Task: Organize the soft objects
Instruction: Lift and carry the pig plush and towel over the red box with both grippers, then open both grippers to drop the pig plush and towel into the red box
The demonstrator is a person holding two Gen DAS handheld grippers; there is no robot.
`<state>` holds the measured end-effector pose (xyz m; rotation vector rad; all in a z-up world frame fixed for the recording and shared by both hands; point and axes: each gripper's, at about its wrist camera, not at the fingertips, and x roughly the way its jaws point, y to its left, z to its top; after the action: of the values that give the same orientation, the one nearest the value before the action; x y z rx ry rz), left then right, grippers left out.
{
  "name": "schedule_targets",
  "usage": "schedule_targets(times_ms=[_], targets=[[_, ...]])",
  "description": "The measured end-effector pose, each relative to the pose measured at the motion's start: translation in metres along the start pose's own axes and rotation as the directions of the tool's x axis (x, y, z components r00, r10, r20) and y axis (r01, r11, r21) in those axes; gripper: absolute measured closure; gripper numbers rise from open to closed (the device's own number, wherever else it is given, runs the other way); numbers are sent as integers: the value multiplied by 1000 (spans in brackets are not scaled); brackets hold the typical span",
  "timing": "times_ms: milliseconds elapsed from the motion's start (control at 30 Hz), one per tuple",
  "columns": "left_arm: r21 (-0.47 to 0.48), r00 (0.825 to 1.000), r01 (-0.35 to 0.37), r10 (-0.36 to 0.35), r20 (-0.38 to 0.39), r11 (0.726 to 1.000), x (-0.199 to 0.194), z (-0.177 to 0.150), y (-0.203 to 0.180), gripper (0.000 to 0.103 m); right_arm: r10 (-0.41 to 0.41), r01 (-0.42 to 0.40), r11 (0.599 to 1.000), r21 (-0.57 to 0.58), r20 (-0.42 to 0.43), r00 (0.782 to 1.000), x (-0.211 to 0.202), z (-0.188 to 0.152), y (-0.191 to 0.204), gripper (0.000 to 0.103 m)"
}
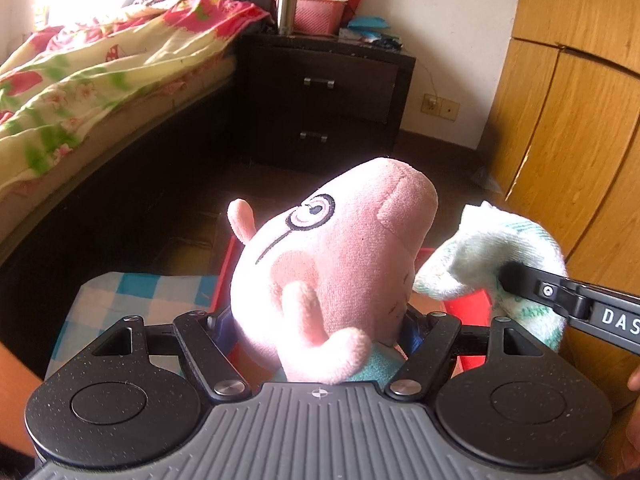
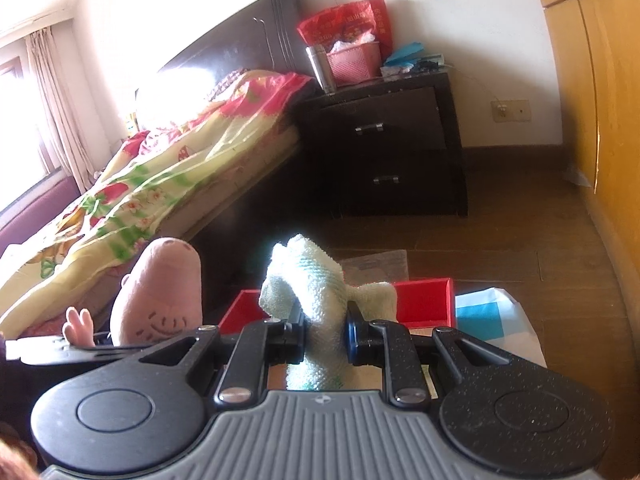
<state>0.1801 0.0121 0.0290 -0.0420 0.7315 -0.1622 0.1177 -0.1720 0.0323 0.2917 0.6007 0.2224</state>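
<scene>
Both grippers (left, right) gripping toys

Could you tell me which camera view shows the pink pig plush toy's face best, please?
The left wrist view: the pink pig plush toy fills the middle, eye and snout lit, held in the left gripper. The right wrist view catches it only at the left edge, from the side.

The right tongs are clamped on a pale green towel, held above a red box (its floor is mostly hidden). Left of the box, a pink pig sits in the left tongs. Beyond the box stand a bed and nightstand.
</scene>
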Motion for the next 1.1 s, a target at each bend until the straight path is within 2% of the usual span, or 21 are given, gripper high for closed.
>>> schedule_targets(times_ms=[367, 467, 500, 533, 567, 600, 633, 667, 833, 1100], targets=[[3, 997, -66, 66, -31, 998, 44, 13, 4, 30, -26, 28, 998, 60, -29, 999, 42, -5, -24, 103], [5, 996, -79, 79, -33, 997, 50, 17, 4, 26, -46, 47, 997, 67, -17, 999, 50, -6, -29, 103], [11, 996, -88, 89, -32, 996, 51, 19, 3, 20, -59, 59, 996, 64, -11, 998, 51, -7, -30, 100], [17, 994, -103, 104, -20, 994, 49, 20, 2, 16, -64, 64, 996, 55, -4, 998, 52, -7, -31, 88], [20, 992, -127, 127, -6, 992, 46, 21, 1, 13, -69, 69, 996, 52, 1, 998, 51, -6, -32, 80], [18, 989, -146, 146, 5, 989, 42, 22, 1, 8, -73, 72, 996, 52, 5, 997, 49, -6, -32, 62], [16, 987, -158, 158, 12, 987, 38, 23, 1, 6, -77, 76, 995, 57, 14, 997, 46, -5, -32, 53], [12, 987, -161, 161, 18, 987, 32, 22, 2, 6, -76, 74, 996, 58, 28, 997, 43, -4, -31, 52], [15, 993, -121, 121, 4, 993, -3, 5, 0, 5, -44, 41, 998, 56, 42, 998, 18, 2, -23, 52], [-7, 997, -5, 4, -76, 1000, -43, -44, -11, 5, -36, 36, 999, 8, 16, 999, -30, -10, 1, 50]])
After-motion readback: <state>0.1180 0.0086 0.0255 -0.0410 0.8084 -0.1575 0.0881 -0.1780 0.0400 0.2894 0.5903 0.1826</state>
